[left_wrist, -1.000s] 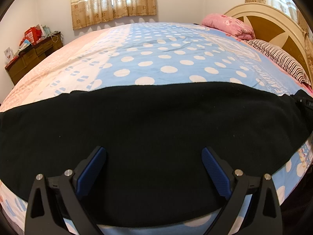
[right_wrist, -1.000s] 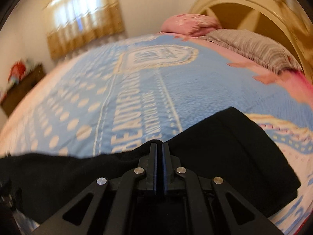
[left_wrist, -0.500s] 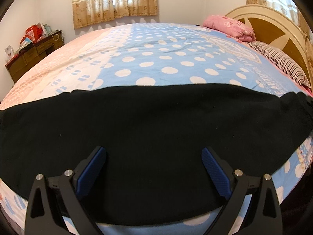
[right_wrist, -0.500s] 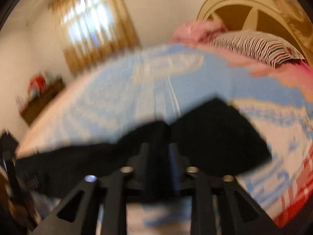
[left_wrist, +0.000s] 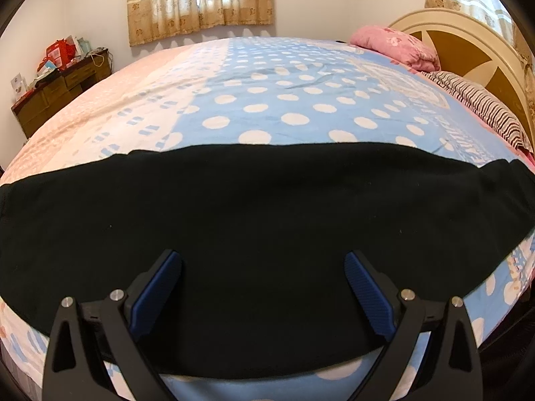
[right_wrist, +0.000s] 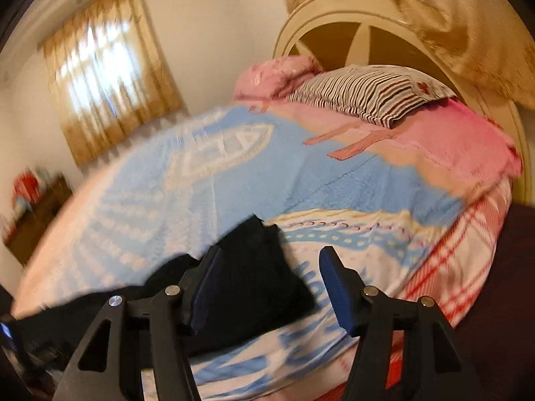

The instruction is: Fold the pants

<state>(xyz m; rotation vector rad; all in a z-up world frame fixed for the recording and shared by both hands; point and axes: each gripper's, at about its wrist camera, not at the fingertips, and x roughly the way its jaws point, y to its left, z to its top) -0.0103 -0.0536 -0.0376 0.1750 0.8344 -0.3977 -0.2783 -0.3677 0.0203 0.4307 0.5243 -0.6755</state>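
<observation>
One pair of black pants (left_wrist: 254, 220) lies along the bed's (left_wrist: 267, 107) near edge. Two pillows sit at the headboard (left_wrist: 468, 43) end: one pink (left_wrist: 394, 45), one striped (left_wrist: 481, 107). Two curtained windows (left_wrist: 200, 0) show, and one wooden dresser (left_wrist: 57, 90) beyond the bed's far left corner.

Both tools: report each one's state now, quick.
Left tool: open, nothing held, above the black pants.
Right tool: jaws opening, nothing gripped, pants lying on the bed.

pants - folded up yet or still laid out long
Laid out long: the black pants lie flat in one wide band across the bed. How many layers they are, cannot tell.
</observation>
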